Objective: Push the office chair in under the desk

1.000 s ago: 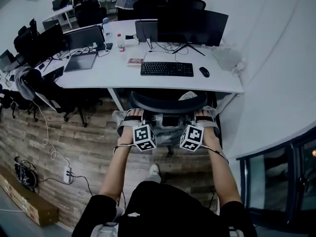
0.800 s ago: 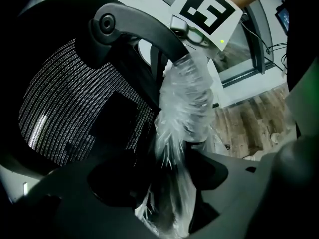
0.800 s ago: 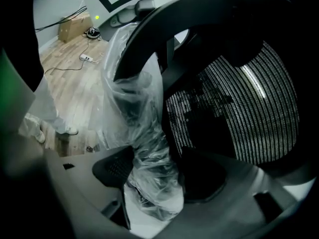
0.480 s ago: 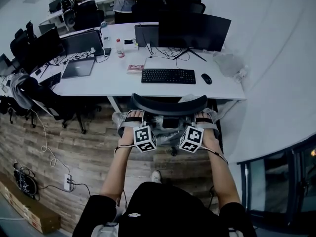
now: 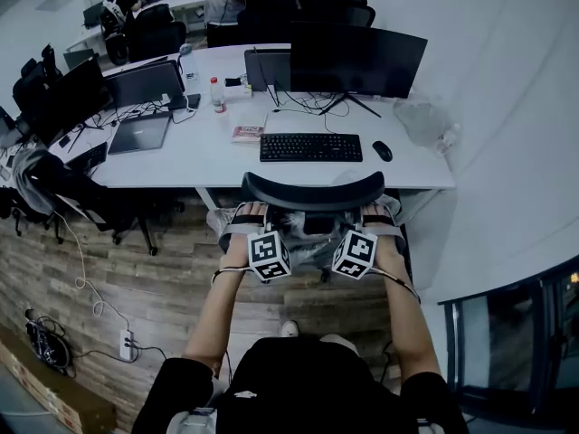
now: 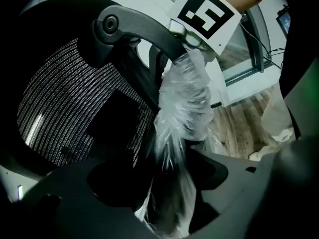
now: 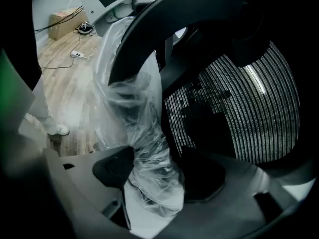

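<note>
The chair stands at frame centre, its curved top at the near edge of the desk, just below the keyboard; the left gripper is clamped on a bar of the chair back wrapped in plastic; the right gripper likewise grips the wrapped bar right of it.

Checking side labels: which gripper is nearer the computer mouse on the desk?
Right. The right gripper grips the office chair in line with the mouse; the left gripper grips it off toward the keyboard's left end.
</note>
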`<state>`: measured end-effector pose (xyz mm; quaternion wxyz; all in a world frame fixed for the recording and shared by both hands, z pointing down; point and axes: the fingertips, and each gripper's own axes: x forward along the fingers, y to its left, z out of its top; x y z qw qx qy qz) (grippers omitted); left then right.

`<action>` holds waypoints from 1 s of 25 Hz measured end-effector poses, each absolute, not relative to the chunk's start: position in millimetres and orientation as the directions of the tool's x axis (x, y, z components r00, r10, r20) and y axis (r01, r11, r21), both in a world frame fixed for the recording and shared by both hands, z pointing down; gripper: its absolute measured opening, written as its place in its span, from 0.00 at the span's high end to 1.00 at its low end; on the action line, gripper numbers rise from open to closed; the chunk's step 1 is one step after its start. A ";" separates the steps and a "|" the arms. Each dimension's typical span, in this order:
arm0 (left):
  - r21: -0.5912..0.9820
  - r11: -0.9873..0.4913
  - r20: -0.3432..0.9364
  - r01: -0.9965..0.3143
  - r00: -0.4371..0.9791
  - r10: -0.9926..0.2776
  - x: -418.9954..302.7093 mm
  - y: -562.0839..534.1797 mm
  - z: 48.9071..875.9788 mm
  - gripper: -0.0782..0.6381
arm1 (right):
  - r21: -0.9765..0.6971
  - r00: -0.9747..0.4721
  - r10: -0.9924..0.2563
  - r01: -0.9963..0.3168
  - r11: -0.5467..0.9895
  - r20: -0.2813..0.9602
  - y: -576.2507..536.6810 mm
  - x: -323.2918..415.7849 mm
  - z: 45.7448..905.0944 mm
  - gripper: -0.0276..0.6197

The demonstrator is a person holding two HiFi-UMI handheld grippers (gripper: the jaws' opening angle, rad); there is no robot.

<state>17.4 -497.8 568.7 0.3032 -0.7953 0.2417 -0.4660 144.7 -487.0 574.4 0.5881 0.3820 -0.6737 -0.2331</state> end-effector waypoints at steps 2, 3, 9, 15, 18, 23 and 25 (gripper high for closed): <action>-0.708 -0.698 0.595 -0.106 0.443 -0.671 17.2 -506.5 570.3 0.42 | 0.771 -0.013 -0.796 -0.242 0.589 0.605 -496.3 144.4 575.3 0.47; -0.708 -0.698 0.596 -0.108 0.440 -0.672 17.3 -510.3 571.3 0.42 | 0.772 -0.011 -0.797 -0.243 0.587 0.603 -500.5 144.4 576.3 0.47; -0.708 -0.696 0.589 -0.118 0.445 -0.674 19.2 -529.8 570.1 0.42 | 0.770 -0.007 -0.795 -0.243 0.590 0.606 -521.5 146.4 574.6 0.47; -0.702 -0.702 0.597 -0.119 0.440 -0.671 20.7 -548.7 571.0 0.42 | 0.770 -0.011 -0.795 -0.242 0.591 0.607 -541.6 147.5 574.3 0.47; -0.701 -0.703 0.598 -0.119 0.439 -0.670 20.4 -553.9 568.3 0.42 | 0.769 -0.022 -0.795 -0.240 0.592 0.606 -547.0 146.7 573.9 0.47; -0.701 -0.702 0.595 -0.126 0.440 -0.673 22.3 -565.6 568.6 0.42 | 0.775 -0.033 -0.802 -0.235 0.587 0.597 -559.7 148.1 573.1 0.47; -0.700 -0.703 0.597 -0.127 0.437 -0.673 21.7 -569.5 569.9 0.42 | 0.775 -0.040 -0.802 -0.232 0.587 0.596 -564.1 147.3 574.1 0.47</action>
